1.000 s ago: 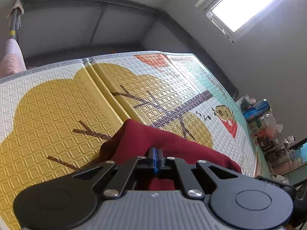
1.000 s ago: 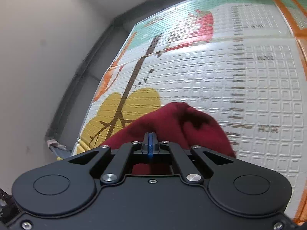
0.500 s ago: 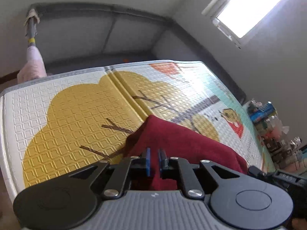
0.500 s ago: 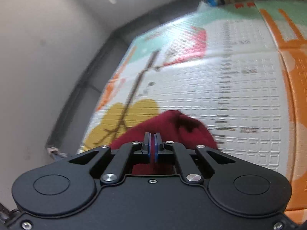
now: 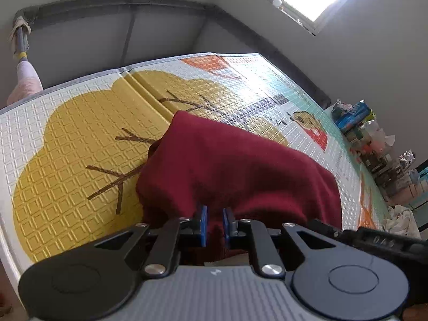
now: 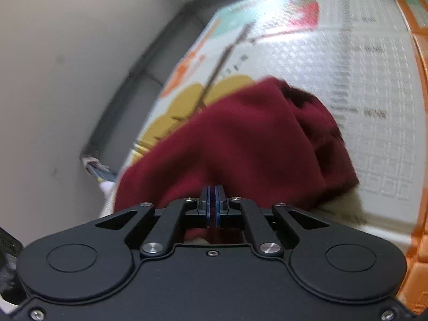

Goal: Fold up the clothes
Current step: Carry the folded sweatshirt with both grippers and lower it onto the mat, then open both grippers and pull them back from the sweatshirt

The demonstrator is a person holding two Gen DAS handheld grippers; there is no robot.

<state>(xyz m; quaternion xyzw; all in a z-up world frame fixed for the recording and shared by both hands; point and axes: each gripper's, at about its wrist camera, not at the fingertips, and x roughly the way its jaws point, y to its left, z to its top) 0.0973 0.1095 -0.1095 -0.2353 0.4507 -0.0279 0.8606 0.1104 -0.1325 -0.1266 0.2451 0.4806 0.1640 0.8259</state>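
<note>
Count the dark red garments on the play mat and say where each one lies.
1. A single dark red garment is bunched on the play mat, over the yellow tree print, right in front of both grippers. Folds may hide more cloth underneath.

Left gripper (image 5: 214, 226): angled steeply downward, blue pads (image 5: 203, 224) parted by narrow gap, jaws just been opening; fold of dark red garment (image 5: 240, 168) between them, contact with pads hard to judge. Black finger linkages spread symmetrically either side, grey ribbed body behind.

Right gripper (image 6: 213, 208): likewise angled downward, blue pads (image 6: 218, 206) almost together, thin sliver of red cloth pinched between. Black body fills lower view. View blurred.

Edge of right gripper shows at right border of left wrist view.
</note>
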